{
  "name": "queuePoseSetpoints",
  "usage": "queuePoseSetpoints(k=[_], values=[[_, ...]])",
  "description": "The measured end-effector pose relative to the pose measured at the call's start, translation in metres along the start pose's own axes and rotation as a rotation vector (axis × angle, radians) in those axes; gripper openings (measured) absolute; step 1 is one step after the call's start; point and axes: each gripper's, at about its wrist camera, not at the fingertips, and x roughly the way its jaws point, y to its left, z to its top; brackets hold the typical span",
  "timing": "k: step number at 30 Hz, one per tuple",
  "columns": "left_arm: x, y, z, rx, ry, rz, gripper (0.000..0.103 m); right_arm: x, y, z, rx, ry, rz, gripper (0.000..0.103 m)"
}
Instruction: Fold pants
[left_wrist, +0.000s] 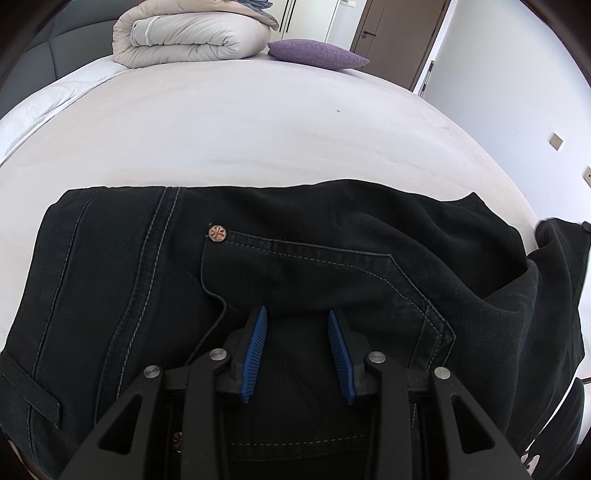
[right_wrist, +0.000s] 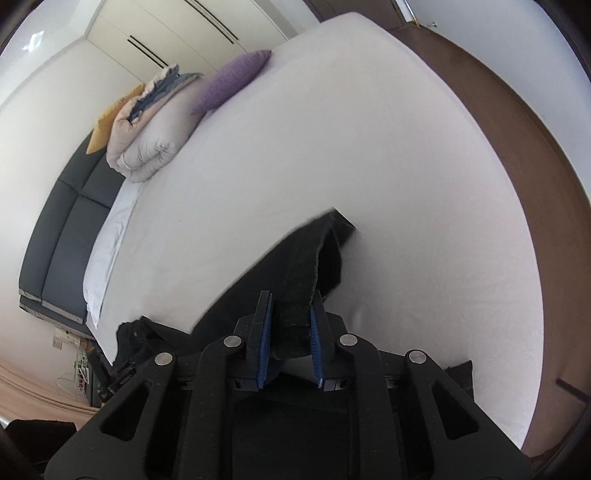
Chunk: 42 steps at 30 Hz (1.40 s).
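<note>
Across the lower half of the left wrist view: black denim pants with pale stitching (left_wrist: 295, 266), spread flat on a wide white-sheeted bed (left_wrist: 258, 129), back pocket with a copper rivet facing up. Bottom centre: left tongs (left_wrist: 297, 317), blue ribbed pads apart, hovering just over the pocket, nothing between them. Upper left of the frame: a rolled grey-white duvet (left_wrist: 192, 37); just right of it, a purple cushion (left_wrist: 317, 55).

Bottom centre of the right wrist view: right tongs (right_wrist: 291, 314), clamped together on a thick folded edge of the same pants, dark cloth rising from the pads toward mid-frame and lifted off the sheet. Right edge: brown bed frame (right_wrist: 535, 184). Left: dark grey padded headboard (right_wrist: 66, 221).
</note>
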Motion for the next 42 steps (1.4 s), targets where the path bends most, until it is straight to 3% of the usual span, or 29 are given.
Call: queuePoseSetpoints(k=[6, 10, 12, 15, 17, 20, 21, 22, 26, 29, 32, 35, 42], values=[[0.000, 0.000, -0.002, 0.002, -0.006, 0.000, 0.037, -0.083, 0.024, -0.044, 0.036, -0.119, 0.036, 0.004], [0.000, -0.003, -0.002, 0.004, -0.007, 0.002, 0.037, -0.110, -0.011, -0.102, 0.148, -0.134, 0.024, 0.005], [-0.001, -0.002, -0.003, 0.008, -0.009, 0.005, 0.038, -0.107, -0.039, -0.136, 0.232, -0.110, -0.052, 0.006], [-0.003, -0.004, -0.004, 0.016, -0.012, 0.011, 0.038, -0.108, -0.086, -0.190, 0.335, -0.136, -0.248, 0.008], [-0.003, -0.006, -0.005, 0.024, -0.012, 0.020, 0.037, -0.120, -0.104, -0.214, 0.402, -0.188, -0.279, 0.013], [-0.004, -0.008, -0.006, 0.030, -0.013, 0.028, 0.037, -0.127, -0.107, -0.233, 0.449, -0.236, -0.212, 0.045], [-0.005, -0.009, -0.007, 0.029, -0.013, 0.027, 0.037, -0.127, -0.102, -0.236, 0.450, -0.253, -0.168, 0.066], [-0.006, -0.010, -0.007, 0.029, -0.013, 0.028, 0.037, -0.131, -0.105, -0.238, 0.449, -0.267, -0.118, 0.069], [-0.006, -0.017, -0.005, 0.030, -0.015, 0.032, 0.037, -0.104, -0.077, -0.252, 0.521, -0.237, 0.139, 0.069], [-0.006, -0.019, -0.004, 0.030, -0.014, 0.033, 0.037, -0.076, -0.060, -0.258, 0.587, -0.177, 0.233, 0.068], [-0.007, -0.017, -0.003, 0.029, -0.013, 0.029, 0.037, -0.047, -0.041, -0.267, 0.579, -0.126, 0.239, 0.067], [-0.006, -0.017, -0.002, 0.027, -0.014, 0.027, 0.037, -0.028, -0.038, -0.272, 0.625, -0.135, 0.226, 0.066], [-0.006, -0.017, -0.002, 0.029, -0.015, 0.029, 0.037, -0.017, -0.022, -0.286, 0.675, -0.143, 0.222, 0.063]])
